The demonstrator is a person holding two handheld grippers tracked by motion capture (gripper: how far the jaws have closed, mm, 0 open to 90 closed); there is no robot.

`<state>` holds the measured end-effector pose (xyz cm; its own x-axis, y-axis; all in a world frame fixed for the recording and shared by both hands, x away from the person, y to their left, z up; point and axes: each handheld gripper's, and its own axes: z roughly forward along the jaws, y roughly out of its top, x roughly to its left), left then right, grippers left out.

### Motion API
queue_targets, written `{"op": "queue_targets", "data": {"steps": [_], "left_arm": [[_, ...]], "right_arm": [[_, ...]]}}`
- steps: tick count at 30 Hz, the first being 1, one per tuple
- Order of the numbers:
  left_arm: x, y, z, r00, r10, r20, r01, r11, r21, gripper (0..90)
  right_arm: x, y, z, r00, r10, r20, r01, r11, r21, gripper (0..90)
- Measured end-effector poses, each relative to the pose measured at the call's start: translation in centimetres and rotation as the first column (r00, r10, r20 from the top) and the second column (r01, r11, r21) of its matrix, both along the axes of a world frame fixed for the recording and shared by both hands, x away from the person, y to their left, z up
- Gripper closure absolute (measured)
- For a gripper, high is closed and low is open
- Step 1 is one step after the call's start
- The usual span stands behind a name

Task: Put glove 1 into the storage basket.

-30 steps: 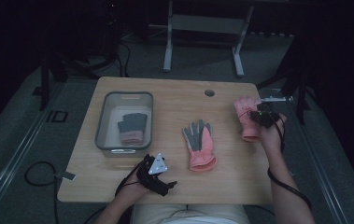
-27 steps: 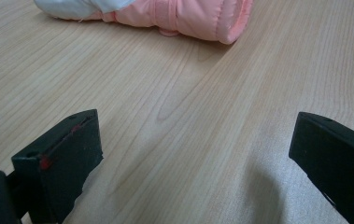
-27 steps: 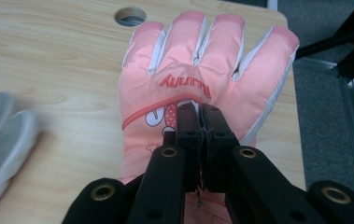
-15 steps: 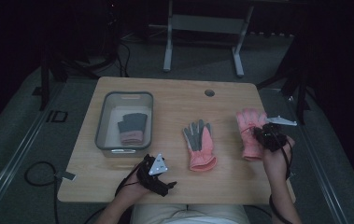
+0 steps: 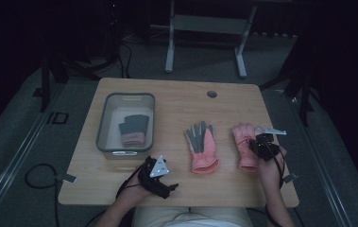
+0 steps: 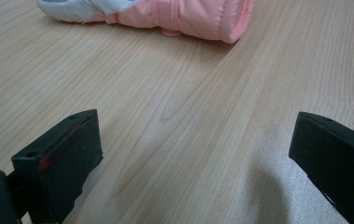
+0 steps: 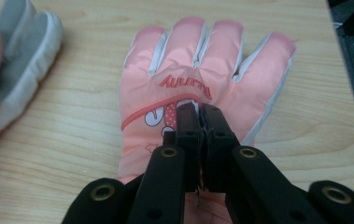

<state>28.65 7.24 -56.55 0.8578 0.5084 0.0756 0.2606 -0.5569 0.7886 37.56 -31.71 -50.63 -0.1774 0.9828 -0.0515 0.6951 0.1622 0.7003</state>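
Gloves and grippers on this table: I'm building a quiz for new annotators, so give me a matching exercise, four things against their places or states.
Things:
1. right gripper
2. left gripper
3. grey-palmed glove
4. dark glove

Places or states:
A. lies inside the grey bin
B. jaws wide apart, low over bare wood
C. lies palm up in the middle of the table
D. jaws shut, pinching the back of the pink glove

Pairs: 1-D, 2-B, 3-C, 4-A
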Motion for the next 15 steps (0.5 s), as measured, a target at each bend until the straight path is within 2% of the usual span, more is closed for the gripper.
{"op": "queue_targets", "data": {"steps": [7, 11, 15], "left_arm": [[0.0, 0.0, 0.0, 1.0, 0.0, -0.003, 0.0, 1.0, 0.003, 2.0], [0.0, 0.0, 0.0, 1.0, -0.001, -0.003, 0.001, 1.0, 0.004, 2.0], [0.0, 0.0, 0.0, 1.0, -0.003, -0.003, 0.003, 1.0, 0.007, 2.0]], "right_arm": [[0.6, 0.0, -1.3, 0.9989, 0.04, -0.023, -0.04, 0.999, -0.009, 83.8], [0.4, -0.6, -0.1, 0.9973, 0.074, 0.001, -0.074, 0.997, 0.004, 75.4], [0.1, -1.3, 1.0, 0.9898, 0.136, 0.042, -0.136, 0.991, 0.005, 72.3]]}}
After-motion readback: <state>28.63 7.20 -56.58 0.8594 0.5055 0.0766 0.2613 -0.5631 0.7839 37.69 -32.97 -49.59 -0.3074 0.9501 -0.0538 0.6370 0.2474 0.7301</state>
